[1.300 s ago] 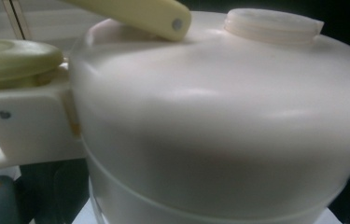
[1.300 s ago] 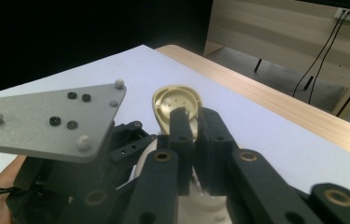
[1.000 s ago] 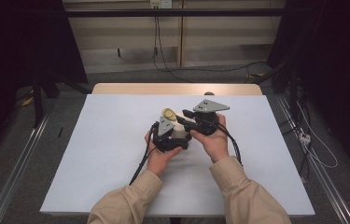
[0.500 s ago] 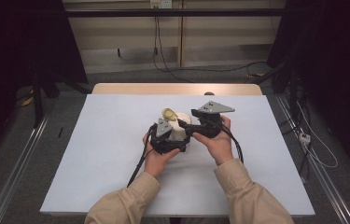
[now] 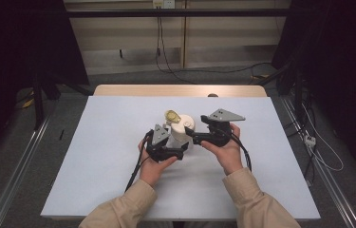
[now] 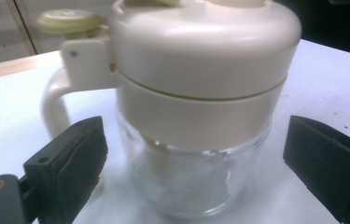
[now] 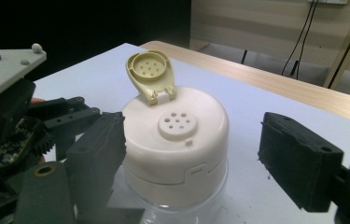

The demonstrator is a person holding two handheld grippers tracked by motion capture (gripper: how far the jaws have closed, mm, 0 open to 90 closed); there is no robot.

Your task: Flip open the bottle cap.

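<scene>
Between my two grippers, near the middle of the white table (image 5: 95,156), stands a small glass jar (image 6: 191,186) with a cream lid (image 7: 177,149) and a cream handle (image 6: 53,102). My left gripper (image 5: 168,149) comes at it low from my side; its jaws stand wide apart, one on each side of the clear glass body, and neither pad touches the glass. The handle curves out just beyond the jaw at the left of the left gripper view. My right gripper (image 5: 190,135) reaches in from the other side at the level of the lid. Its jaws have just been opening, with the lid between them: the jaw at the right of the right gripper view stands clear of the lid with a plain gap, while the jaw at the left lies close against the lid's side, and I cannot tell whether it touches. On top of the lid a round patch of small holes (image 7: 177,125) is uncovered, and the yellowish flip cap (image 7: 150,74) stands tilted up on its hinge at the far edge from my right gripper. I hold nothing in either gripper.
</scene>
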